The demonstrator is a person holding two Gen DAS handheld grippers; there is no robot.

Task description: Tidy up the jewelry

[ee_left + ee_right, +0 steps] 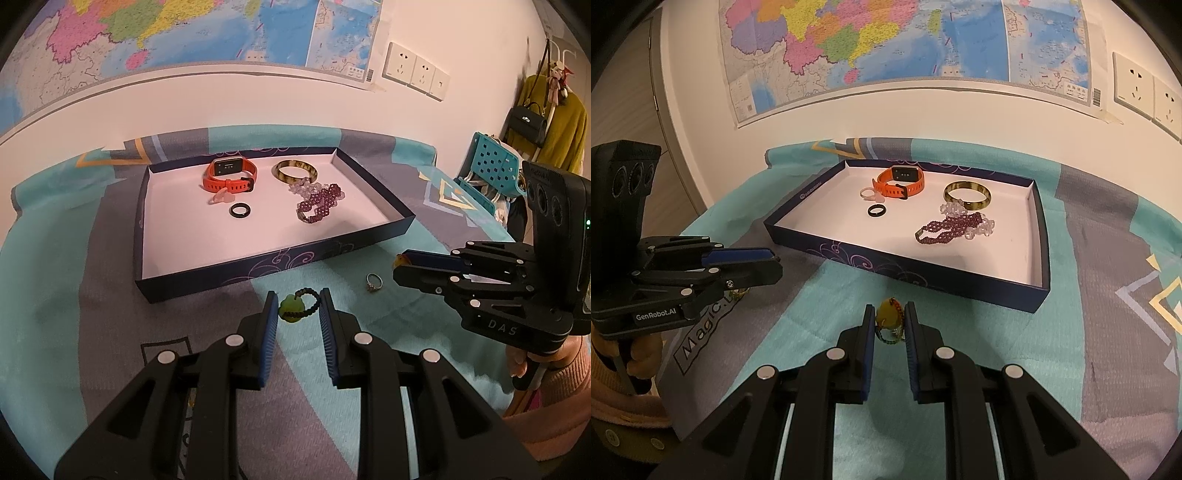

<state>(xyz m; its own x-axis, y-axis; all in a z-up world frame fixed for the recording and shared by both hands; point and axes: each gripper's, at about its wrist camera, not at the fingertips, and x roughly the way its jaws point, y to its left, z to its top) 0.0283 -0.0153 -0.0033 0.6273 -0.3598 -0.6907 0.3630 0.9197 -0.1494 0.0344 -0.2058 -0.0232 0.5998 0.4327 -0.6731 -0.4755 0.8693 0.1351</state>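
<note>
A dark blue tray (258,260) (908,266) holds an orange watch (231,173) (899,181), a brown bangle (295,171) (967,194), a purple bead bracelet (319,203) (947,227), clear beads (982,227), a black ring (240,210) (877,210) and a pink ring (870,194). My left gripper (297,308) is open around a green pendant on a black cord (291,308) on the cloth. My right gripper (890,321) is narrowly open around a yellow pendant (886,314), which shows at its tip (400,260). A silver ring (373,282) lies between them.
The teal and grey cloth (1108,332) covers the table against a wall with a map (886,44) and sockets (417,70). A blue chair (491,166) and hung clothes (561,122) stand at the right.
</note>
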